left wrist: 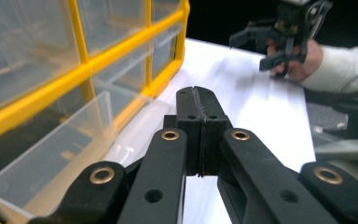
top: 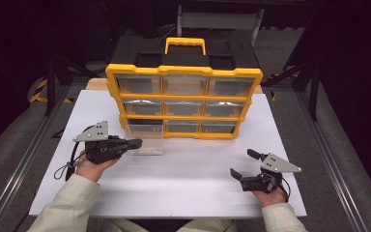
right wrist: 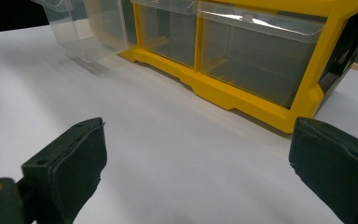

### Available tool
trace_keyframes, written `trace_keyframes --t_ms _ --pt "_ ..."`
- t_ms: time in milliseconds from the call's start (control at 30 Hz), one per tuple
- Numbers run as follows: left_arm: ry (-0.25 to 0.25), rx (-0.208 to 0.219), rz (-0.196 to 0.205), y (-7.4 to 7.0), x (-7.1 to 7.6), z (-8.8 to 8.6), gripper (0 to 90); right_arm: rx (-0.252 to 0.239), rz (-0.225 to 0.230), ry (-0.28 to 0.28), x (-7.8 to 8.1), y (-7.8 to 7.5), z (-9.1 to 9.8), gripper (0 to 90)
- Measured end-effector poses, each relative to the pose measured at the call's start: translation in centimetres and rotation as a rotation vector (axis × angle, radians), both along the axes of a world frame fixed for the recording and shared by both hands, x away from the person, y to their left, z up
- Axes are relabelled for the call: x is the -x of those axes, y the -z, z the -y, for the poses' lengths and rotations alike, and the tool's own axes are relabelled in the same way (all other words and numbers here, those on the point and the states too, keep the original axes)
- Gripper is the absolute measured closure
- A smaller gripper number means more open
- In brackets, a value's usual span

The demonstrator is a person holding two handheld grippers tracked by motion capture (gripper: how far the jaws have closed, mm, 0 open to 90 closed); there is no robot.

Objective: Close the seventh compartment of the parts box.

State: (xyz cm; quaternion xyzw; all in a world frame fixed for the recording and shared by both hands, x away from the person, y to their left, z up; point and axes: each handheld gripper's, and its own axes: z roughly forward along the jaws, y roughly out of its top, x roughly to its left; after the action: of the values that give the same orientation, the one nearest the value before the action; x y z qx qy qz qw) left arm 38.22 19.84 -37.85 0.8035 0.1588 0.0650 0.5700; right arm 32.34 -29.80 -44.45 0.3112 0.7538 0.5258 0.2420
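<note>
Drawer (top: 145, 137) pulled out, just beside closed left gripper (top: 137, 143) fingers (left wrist: 200, 126)

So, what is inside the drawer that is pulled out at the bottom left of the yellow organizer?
The pulled-out drawer of the organizer looks empty: through its clear walls only the white table and the dark slot behind show. The left gripper covers its front corner, so that part is hidden.

Light falls from overhead onto the white desk (top: 188, 169), which glows bright while the room behind sits nearly black. Shadows are soft. Glare streaks the clear drawers (right wrist: 256, 46) of the organiser. Both gripper views blur up close, and the high view looks soft and grainy.
</note>
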Motion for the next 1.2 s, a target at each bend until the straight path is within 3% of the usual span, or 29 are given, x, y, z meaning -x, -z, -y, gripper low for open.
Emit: trace_keyframes --t_ms 200,667,1200 --pt "0.004 -0.09 -0.046 0.9 -0.4 0.6 89.5 0.001 0.0 0.0 0.0 0.0 0.0 4.7" --pt "0.0 -0.182 -0.096 2.6 -1.0 1.2 89.4 -0.001 -0.002 -0.004 0.0 0.0 0.0 4.7" --pt "-0.003 -0.28 -0.126 3.9 -1.4 1.8 89.4 -0.002 -0.005 -0.008 0.0 0.0 0.0 4.7"
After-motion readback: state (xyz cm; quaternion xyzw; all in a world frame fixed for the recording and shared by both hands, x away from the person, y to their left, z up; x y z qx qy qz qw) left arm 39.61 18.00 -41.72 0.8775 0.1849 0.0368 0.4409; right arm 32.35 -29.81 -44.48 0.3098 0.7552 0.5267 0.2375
